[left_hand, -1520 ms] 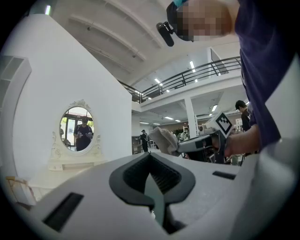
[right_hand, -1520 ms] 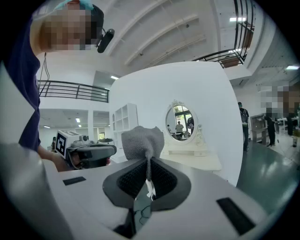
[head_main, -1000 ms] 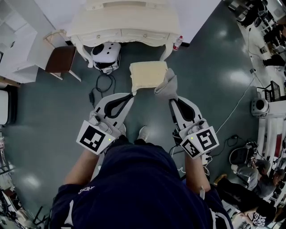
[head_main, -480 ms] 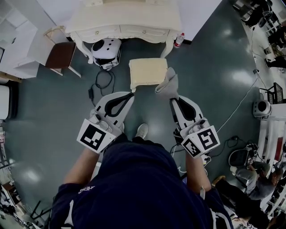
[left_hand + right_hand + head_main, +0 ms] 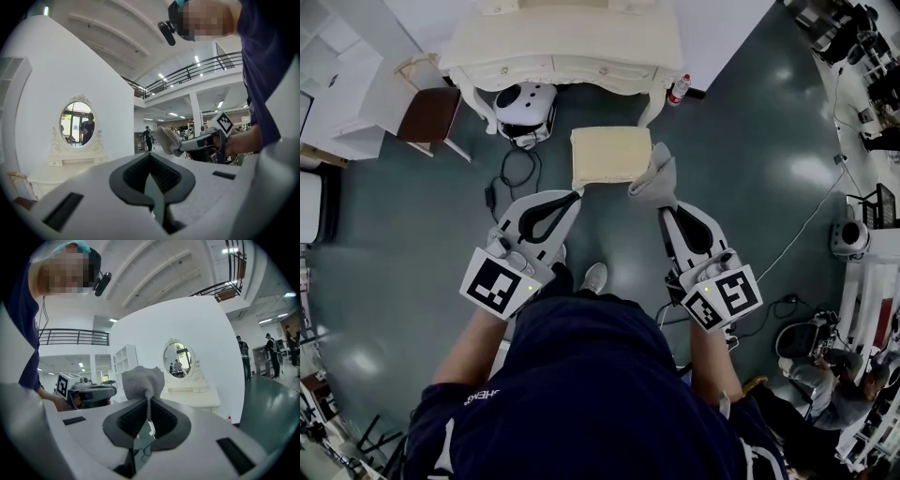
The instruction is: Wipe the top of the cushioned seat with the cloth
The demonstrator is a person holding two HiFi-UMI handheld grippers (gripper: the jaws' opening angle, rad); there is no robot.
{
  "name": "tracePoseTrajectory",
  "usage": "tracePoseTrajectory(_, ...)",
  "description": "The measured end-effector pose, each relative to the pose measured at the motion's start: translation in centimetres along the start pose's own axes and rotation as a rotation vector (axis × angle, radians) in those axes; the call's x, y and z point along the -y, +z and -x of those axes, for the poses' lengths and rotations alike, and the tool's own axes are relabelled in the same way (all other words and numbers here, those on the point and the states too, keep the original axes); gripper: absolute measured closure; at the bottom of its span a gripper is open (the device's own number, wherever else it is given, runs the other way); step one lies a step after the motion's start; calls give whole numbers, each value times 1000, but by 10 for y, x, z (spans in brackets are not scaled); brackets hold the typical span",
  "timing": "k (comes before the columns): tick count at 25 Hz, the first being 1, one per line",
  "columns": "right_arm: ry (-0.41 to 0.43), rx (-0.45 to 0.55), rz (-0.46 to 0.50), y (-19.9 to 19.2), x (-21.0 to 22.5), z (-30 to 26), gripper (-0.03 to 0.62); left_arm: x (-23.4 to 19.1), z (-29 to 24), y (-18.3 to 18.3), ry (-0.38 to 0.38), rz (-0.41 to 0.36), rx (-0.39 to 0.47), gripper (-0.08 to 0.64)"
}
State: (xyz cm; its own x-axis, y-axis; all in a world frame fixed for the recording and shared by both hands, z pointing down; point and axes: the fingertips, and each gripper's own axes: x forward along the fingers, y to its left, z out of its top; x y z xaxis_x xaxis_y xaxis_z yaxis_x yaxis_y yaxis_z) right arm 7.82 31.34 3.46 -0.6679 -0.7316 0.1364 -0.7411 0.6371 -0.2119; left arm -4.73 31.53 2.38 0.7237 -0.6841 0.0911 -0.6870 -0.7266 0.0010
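Observation:
The cushioned seat [image 5: 610,157], a cream square stool, stands on the floor in front of the dressing table. A grey cloth [image 5: 654,180] bunches out of my right gripper [image 5: 664,206], which is shut on it just off the seat's right front corner and held above the floor. In the right gripper view the cloth [image 5: 143,380] sticks up from the closed jaws of my right gripper [image 5: 149,404]. My left gripper [image 5: 575,197] hovers at the seat's left front corner, shut with nothing in it. The left gripper view shows my left gripper [image 5: 151,157] with its tips together and the cloth [image 5: 167,139] beyond.
A cream dressing table [image 5: 562,47] with an oval mirror [image 5: 177,359] stands behind the seat. Under the table sits a white device [image 5: 523,105], with cables [image 5: 508,183] trailing on the floor. A brown chair [image 5: 427,114] is at the left, a bottle [image 5: 678,89] by the table leg.
Hardly anything: both grippers hold the same pose in front of the seat and the cloth stays in the right one. Only the head view has shifted slightly.

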Motion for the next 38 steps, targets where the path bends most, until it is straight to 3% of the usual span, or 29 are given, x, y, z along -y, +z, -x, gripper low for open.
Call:
tracePoseTrajectory(18, -5, -34, 10, 3, 41, -42, 555, -45, -46, -7, -6, 20, 14, 552)
tracePoseTrajectory(38, -11, -122, -36, 4, 90, -206, 555, -203, -105, -38, -19, 94, -39, 552)
